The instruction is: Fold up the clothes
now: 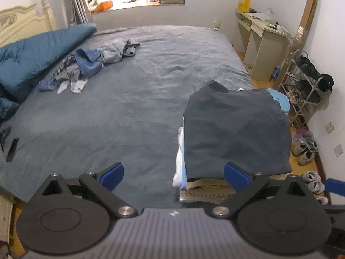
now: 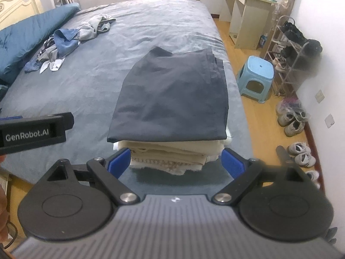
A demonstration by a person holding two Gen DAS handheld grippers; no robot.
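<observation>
Both claws are seen spread wide with nothing gripped: right claw [image 2: 175, 161] is hovered low at the near edge of the folded stack [image 2: 172, 153], its blue fingertips [image 2: 120, 161] flanking the beige lower layers without visible contact; left claw [image 1: 173, 172] is held beside the same stack, offset toward open bed, also empty. A dark navy garment [image 2: 172, 99] is laid flat and squared on top of the stack, so that fold is judged finished and released. Stack is kept at the bed's [image 2: 151, 21] near right edge, likely so the middle of the bed is left free as a folding surface. White and light-blue layers are seen under the navy piece from the left view [image 1: 179, 168]. Unfolded clothes pile [image 1: 86, 64] is left far across the bed beside the teal duvet [image 1: 32, 54], well apart from both claws; a reach over there is judged to be the next need. Blue stool [image 2: 256, 73], shoe rack [image 2: 291, 54] and desk [image 2: 248, 10] are noted on the floor side, not involved. Stack overhang near the mattress edge is flagged as a toppling risk if nudged.
</observation>
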